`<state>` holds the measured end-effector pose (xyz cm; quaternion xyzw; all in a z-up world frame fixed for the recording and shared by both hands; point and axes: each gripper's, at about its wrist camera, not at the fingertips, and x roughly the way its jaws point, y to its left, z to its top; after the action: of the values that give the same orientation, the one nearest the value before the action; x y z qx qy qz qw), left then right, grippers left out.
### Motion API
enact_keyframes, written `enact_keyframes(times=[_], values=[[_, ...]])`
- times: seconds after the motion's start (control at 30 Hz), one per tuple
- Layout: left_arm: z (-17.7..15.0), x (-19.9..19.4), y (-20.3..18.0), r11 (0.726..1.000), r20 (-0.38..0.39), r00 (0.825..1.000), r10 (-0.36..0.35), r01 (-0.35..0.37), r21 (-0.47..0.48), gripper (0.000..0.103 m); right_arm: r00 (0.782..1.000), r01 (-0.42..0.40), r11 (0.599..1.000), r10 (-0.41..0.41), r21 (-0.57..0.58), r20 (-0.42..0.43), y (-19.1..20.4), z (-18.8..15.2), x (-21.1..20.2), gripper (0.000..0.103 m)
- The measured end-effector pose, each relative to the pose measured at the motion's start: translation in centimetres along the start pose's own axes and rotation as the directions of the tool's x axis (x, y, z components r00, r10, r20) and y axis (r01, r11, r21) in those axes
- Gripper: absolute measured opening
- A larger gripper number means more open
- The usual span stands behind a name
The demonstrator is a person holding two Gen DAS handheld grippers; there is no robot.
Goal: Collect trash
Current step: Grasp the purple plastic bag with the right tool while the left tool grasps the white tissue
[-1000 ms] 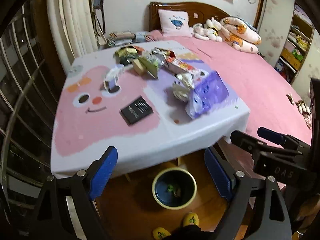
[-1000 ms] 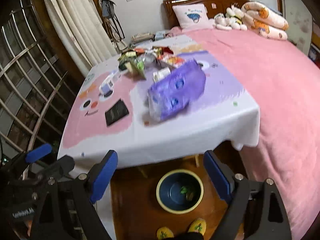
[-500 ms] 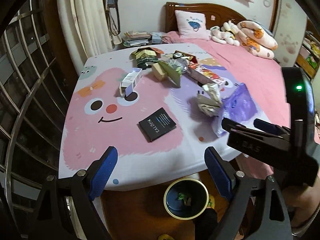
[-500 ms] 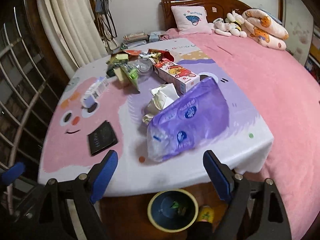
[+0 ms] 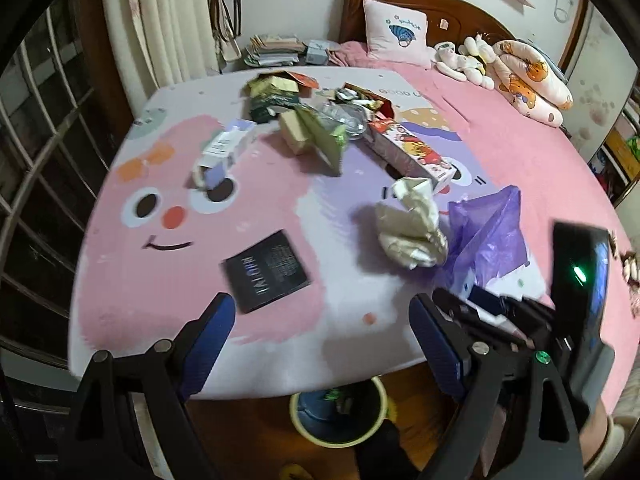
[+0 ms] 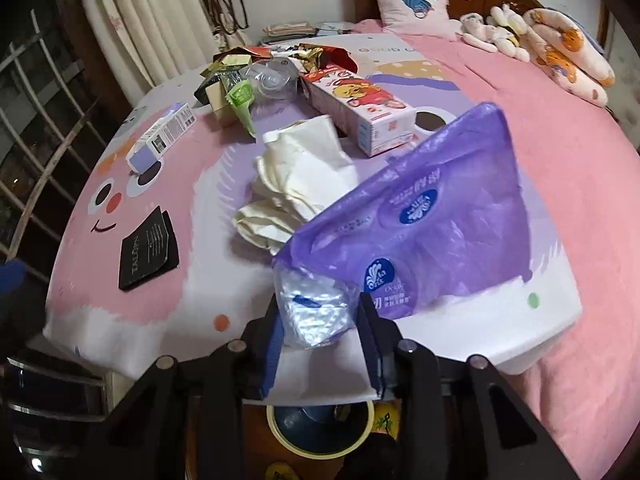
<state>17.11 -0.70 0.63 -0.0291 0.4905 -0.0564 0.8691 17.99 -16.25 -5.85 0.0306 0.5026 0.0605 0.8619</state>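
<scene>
A purple plastic bag [image 6: 420, 216] lies on the table's front right corner, its clear crumpled end between the jaws of my right gripper [image 6: 320, 314]. Those jaws are closing and both pads touch the plastic. The same bag [image 5: 488, 232] shows in the left wrist view, with the right gripper [image 5: 500, 312] at its near end. My left gripper [image 5: 320, 312] hangs open over the table's front edge, nothing between its fingers; a black packet [image 5: 266, 270] lies just beyond its left finger. Crumpled white paper [image 6: 296, 184] sits left of the bag. A round bin [image 6: 320, 424] stands on the floor under the table edge.
The table [image 5: 132, 264] wears a pink cartoon-face cloth. Further back lie a purple-white box [image 5: 226, 148], a cartoon carton [image 6: 360, 108] and a heap of wrappers [image 5: 308, 116]. A pink bed [image 6: 560, 128] with pillows and soft toys borders the right side. Window bars and curtains stand at the left.
Both grippers have come forward and down over the table. The right gripper's jaws have narrowed from wide open onto the purple bag's clear end. The left gripper's jaws stay wide.
</scene>
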Motion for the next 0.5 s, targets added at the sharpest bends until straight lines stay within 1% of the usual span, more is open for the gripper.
enact_keyframes(times=[0.1,0.2,0.27,0.4,0.5], values=[[1.2,1.9,-1.3,0.999,-0.036,0.999,-0.030,0.029,-0.034,0.087,0.999,-0.046,0.999,0.046,-0.023,0.002,-1.8,-0.1,-0.7,0.030],[2.5,3.9,-2.4,0.994,-0.071,0.995,-0.071,0.065,-0.085,0.087,0.998,-0.070,0.996,0.070,-0.046,-0.006,-3.4,0.1,-1.0,0.027],[3.4,5.1,-3.1,0.989,-0.088,0.992,-0.093,0.082,-0.120,0.087,0.996,-0.084,0.995,0.084,-0.057,-0.011,-4.2,0.5,-1.0,0.026],[4.6,7.0,-4.2,0.984,-0.104,0.990,-0.096,0.078,-0.161,0.087,0.994,-0.112,0.991,0.112,-0.078,-0.014,-5.9,1.4,-1.2,0.026],[5.3,8.4,-5.1,0.984,-0.118,0.990,-0.077,0.056,-0.172,0.087,0.989,-0.146,0.985,0.145,-0.094,-0.018,-6.7,2.2,-1.2,0.026]])
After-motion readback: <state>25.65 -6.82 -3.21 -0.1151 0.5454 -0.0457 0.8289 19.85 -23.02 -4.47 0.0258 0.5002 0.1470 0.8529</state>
